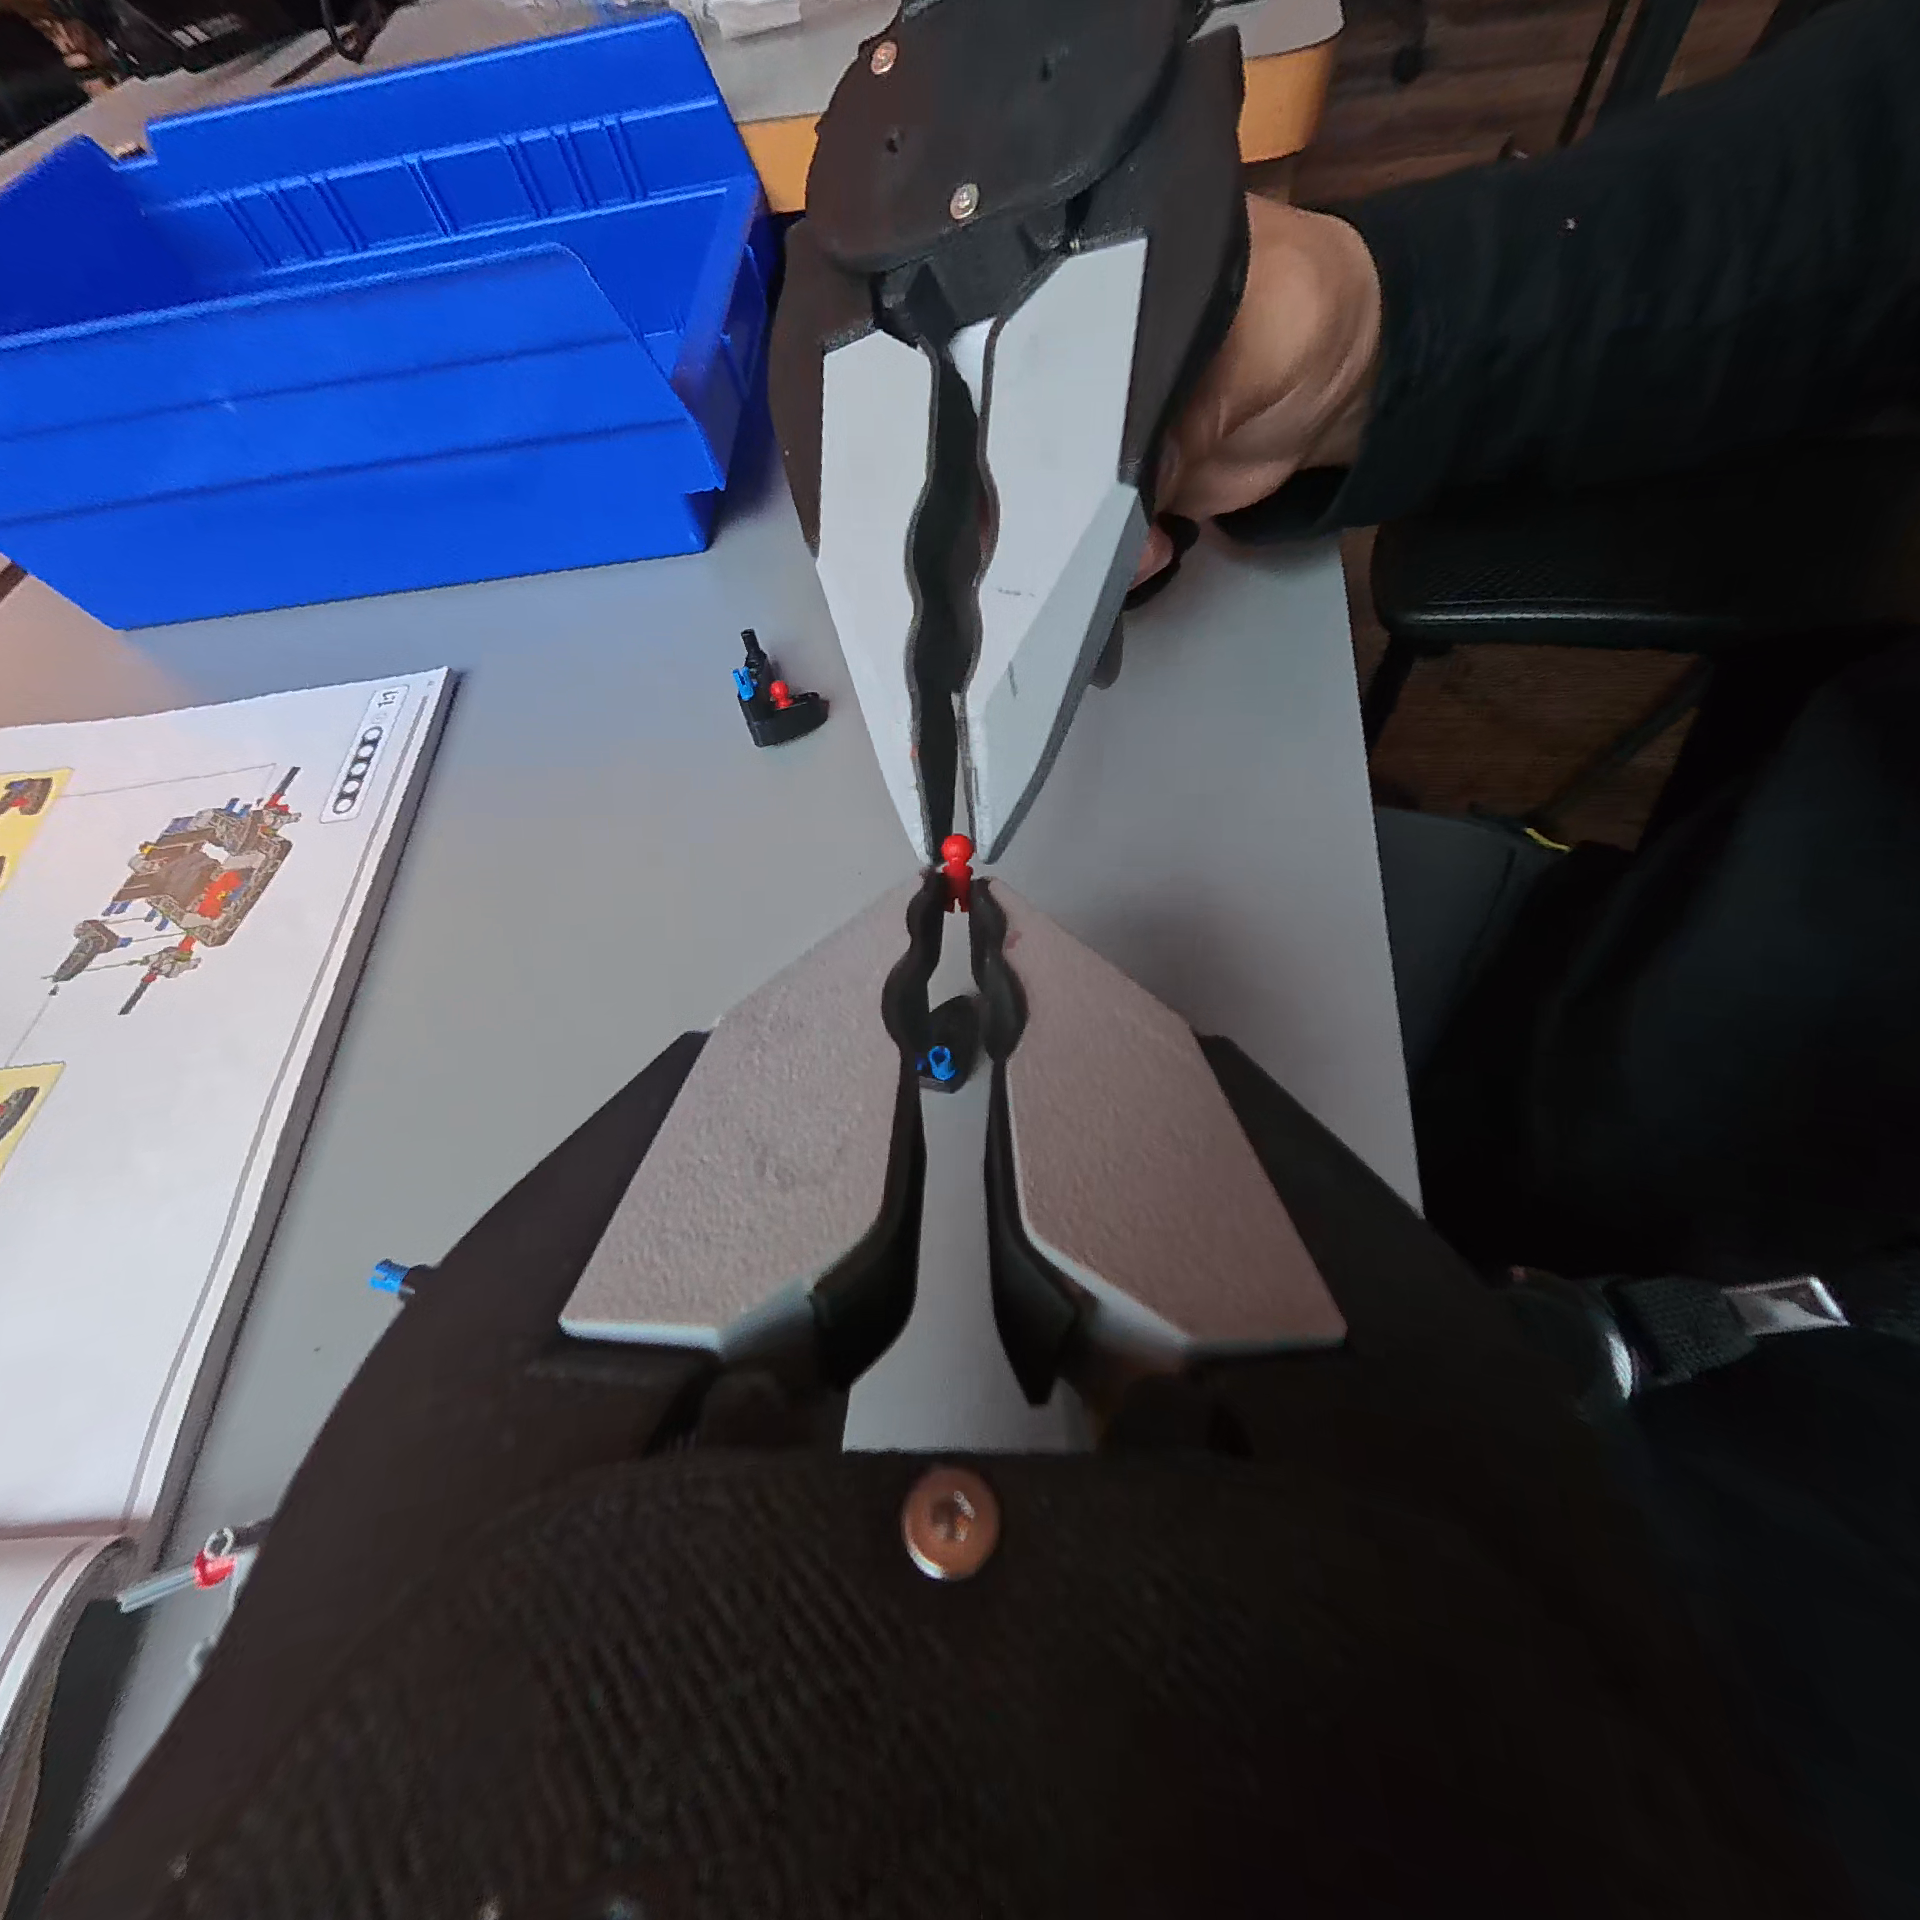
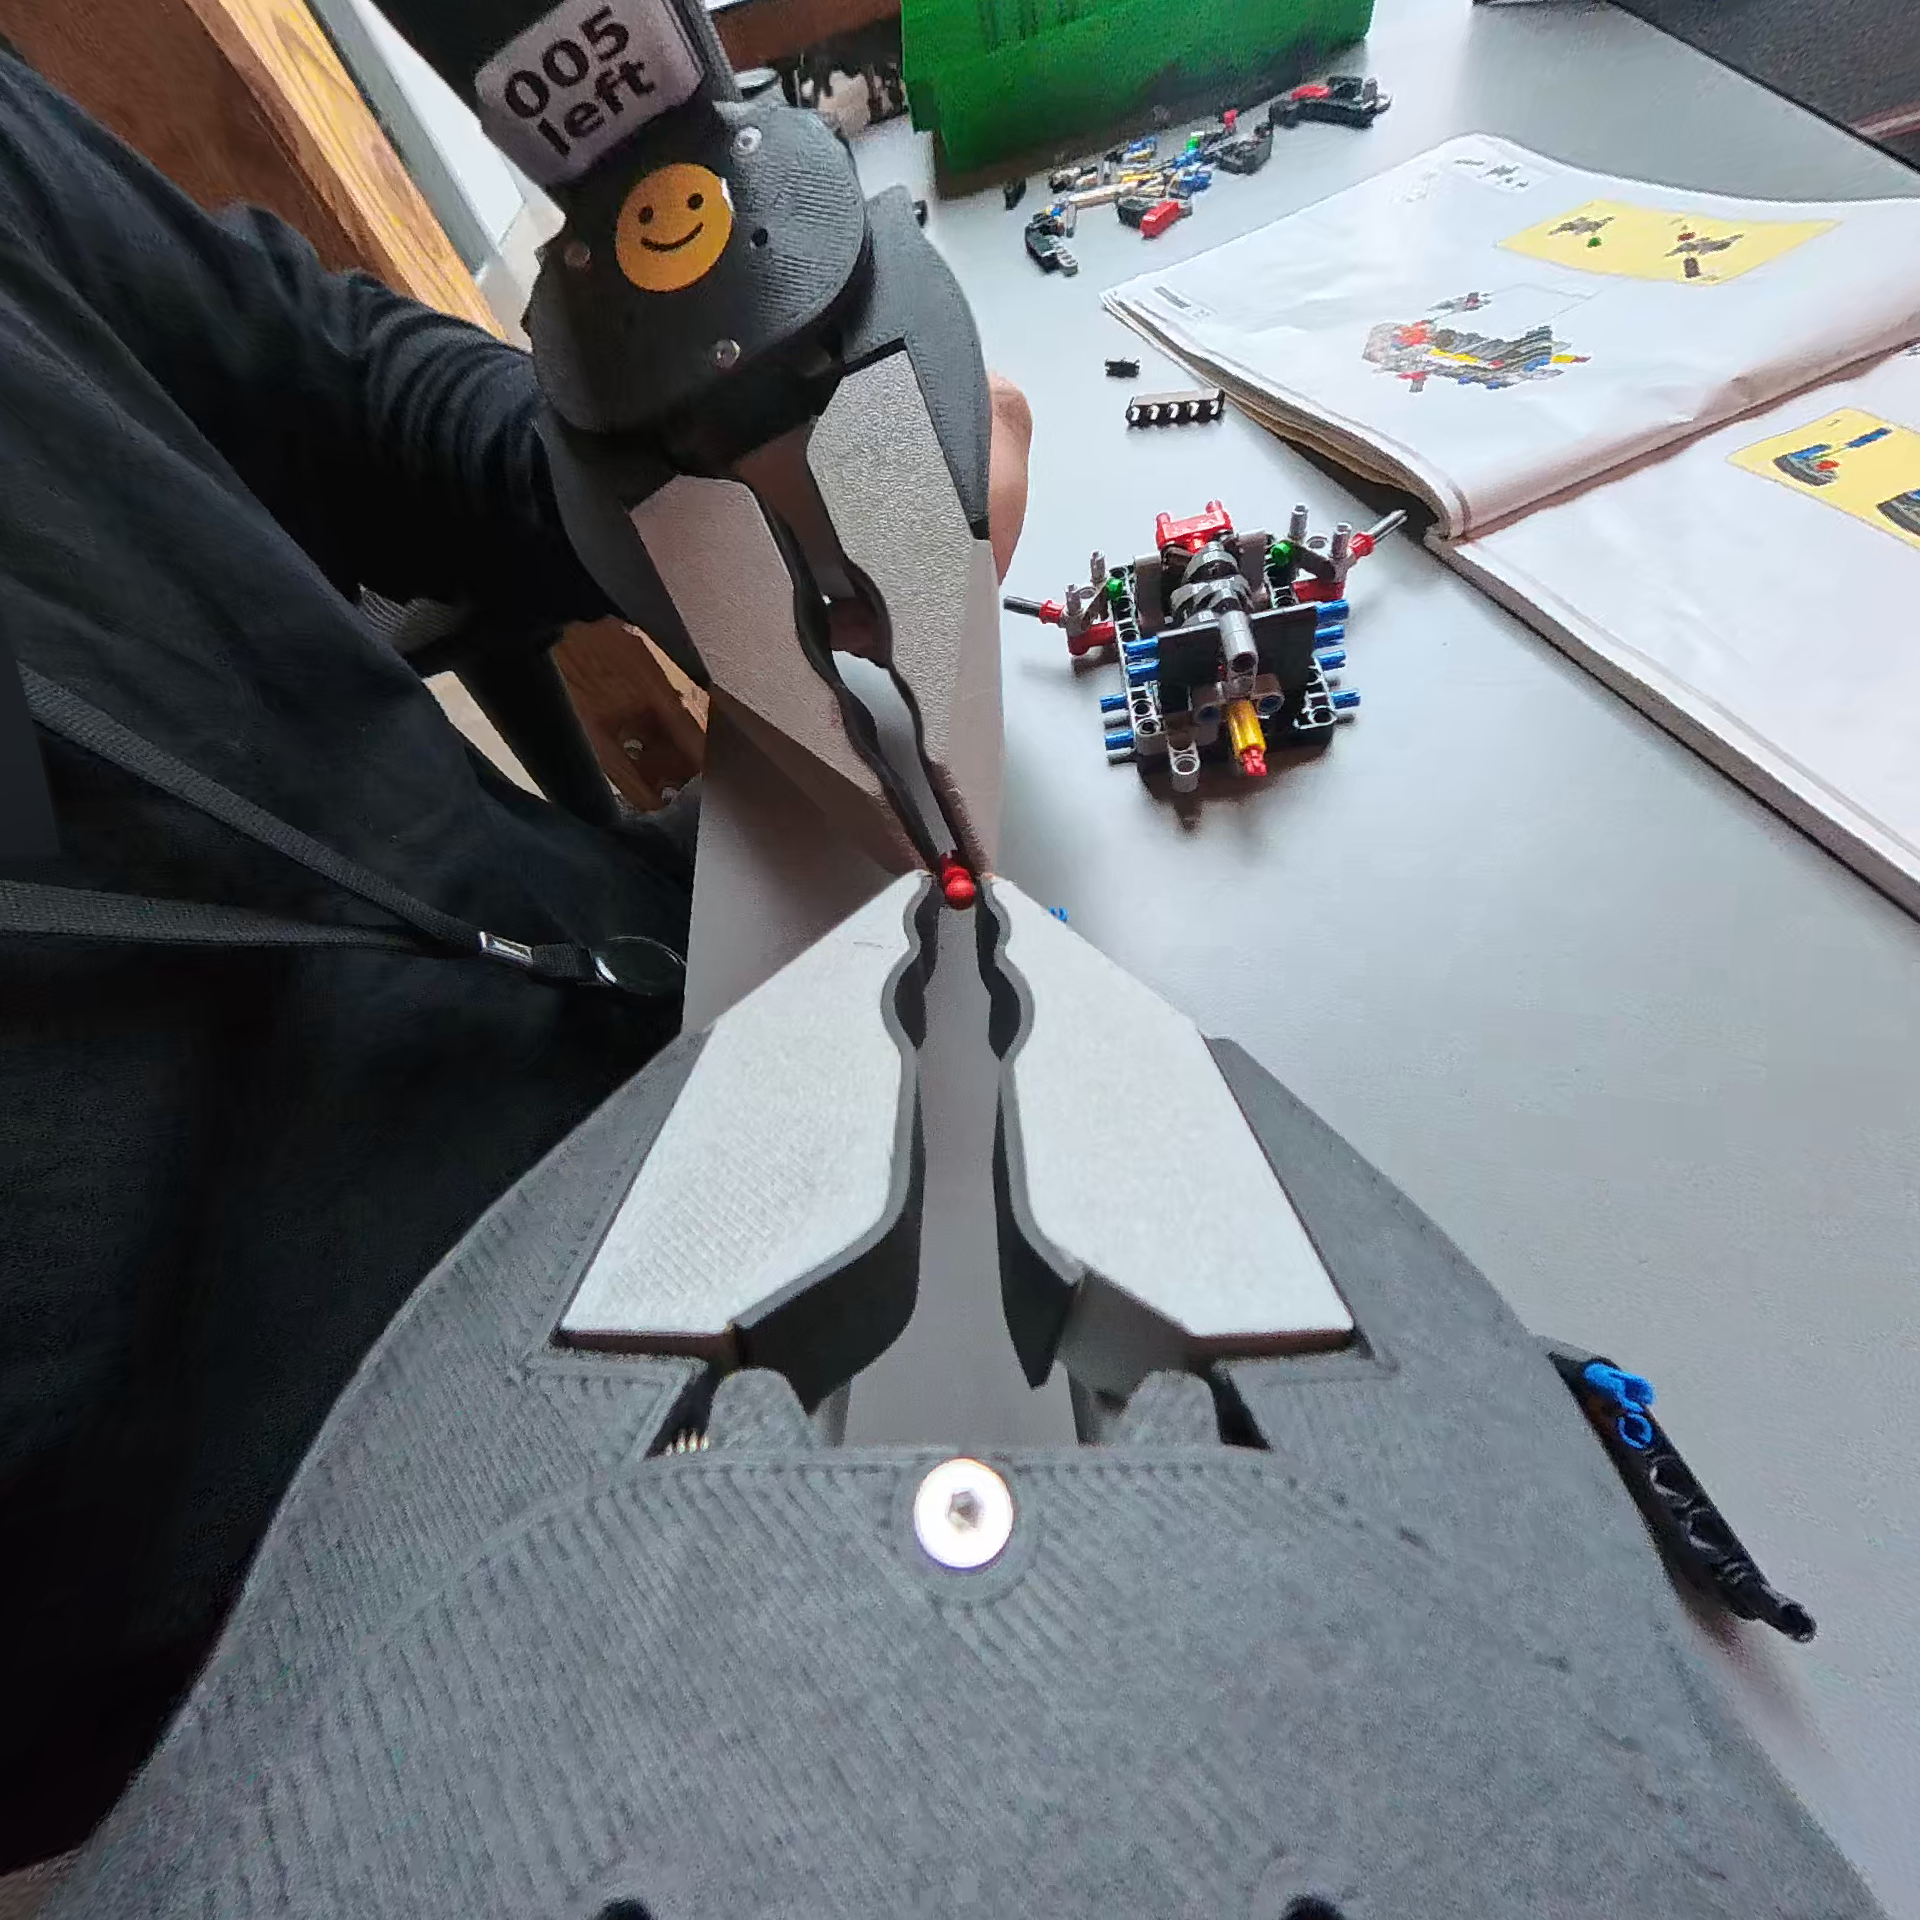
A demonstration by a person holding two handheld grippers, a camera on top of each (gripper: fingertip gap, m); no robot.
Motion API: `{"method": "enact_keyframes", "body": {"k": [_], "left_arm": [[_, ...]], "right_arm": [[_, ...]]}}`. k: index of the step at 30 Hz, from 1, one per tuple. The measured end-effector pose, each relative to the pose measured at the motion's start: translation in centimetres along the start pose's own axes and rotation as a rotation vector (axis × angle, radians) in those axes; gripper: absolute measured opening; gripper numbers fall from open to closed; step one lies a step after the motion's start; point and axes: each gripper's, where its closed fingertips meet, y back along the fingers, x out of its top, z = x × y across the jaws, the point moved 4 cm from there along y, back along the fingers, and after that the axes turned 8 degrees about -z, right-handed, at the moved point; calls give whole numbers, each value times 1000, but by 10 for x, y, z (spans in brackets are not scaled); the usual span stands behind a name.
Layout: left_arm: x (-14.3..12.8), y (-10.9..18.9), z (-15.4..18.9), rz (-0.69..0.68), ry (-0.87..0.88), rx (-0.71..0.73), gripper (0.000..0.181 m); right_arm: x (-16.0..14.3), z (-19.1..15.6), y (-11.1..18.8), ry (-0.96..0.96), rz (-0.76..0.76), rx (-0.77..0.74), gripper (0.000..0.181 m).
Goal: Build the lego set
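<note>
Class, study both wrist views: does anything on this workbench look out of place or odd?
Little stands out. A blue pin lies alone beside the instruction booklet, away from the loose parts pile. Otherwise both hand-held grippers, left and right, meet tip to tip around one red pin.

A small red pin [image 1: 956, 873] shows at centre; the bin [image 1: 364, 343] at upper left is blue, the table [image 1: 582, 831] plain grey, the booklet [image 1: 156, 1039] white with yellow panels.

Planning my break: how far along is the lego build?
Done: a partial model stands by the open manual. In hand: both tools pinch one red pin tip to tip. Left: loose parts and a small sub-assembly lie unattached.
</note>
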Motion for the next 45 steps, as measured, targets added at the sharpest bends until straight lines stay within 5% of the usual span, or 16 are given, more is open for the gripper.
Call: {"method": "enact_keyframes", "body": {"k": [45], "left_arm": [[-10, -1, -2, -106, -19, 105, 0]], "right_arm": [[2, -2, -7, 178, -134, -246, 1]]}}
